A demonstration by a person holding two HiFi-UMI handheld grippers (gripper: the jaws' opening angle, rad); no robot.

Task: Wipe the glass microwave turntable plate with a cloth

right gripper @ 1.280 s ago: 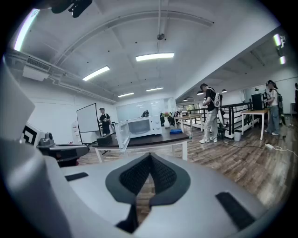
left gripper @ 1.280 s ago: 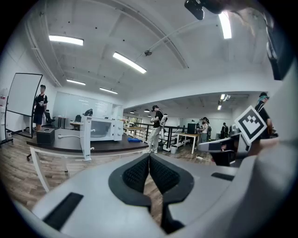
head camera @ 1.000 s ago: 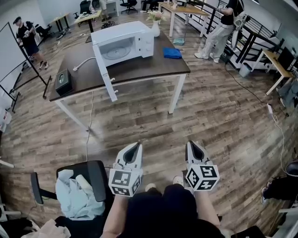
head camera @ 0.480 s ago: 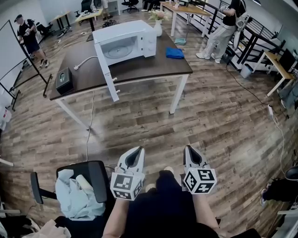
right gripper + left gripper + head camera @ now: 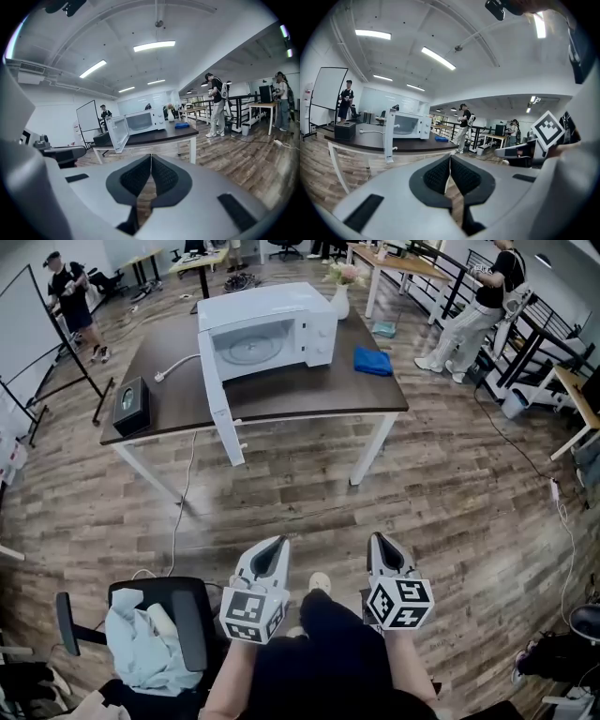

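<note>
A white microwave [image 5: 267, 329] stands on a dark table [image 5: 309, 390] with its door [image 5: 217, 409] swung open. The glass turntable plate [image 5: 249, 349] lies inside it. A blue cloth [image 5: 373, 360] lies on the table to the microwave's right. Both grippers hover low over the floor, well short of the table. My left gripper [image 5: 272, 547] is shut with nothing in it, and my right gripper [image 5: 380, 543] is shut and empty too. In the right gripper view the microwave [image 5: 140, 123] and the cloth [image 5: 181, 125] show far ahead.
A black box [image 5: 130, 405] and a white cable [image 5: 173, 367] lie on the table's left part, a vase [image 5: 339, 298] at its back. An office chair [image 5: 159, 629] with clothing stands at my left. People stand at the back left [image 5: 70, 296] and back right [image 5: 473, 310].
The view has drawn nearer to the table, which now sits larger and lower in the head view. Both grippers stay shut and side by side.
</note>
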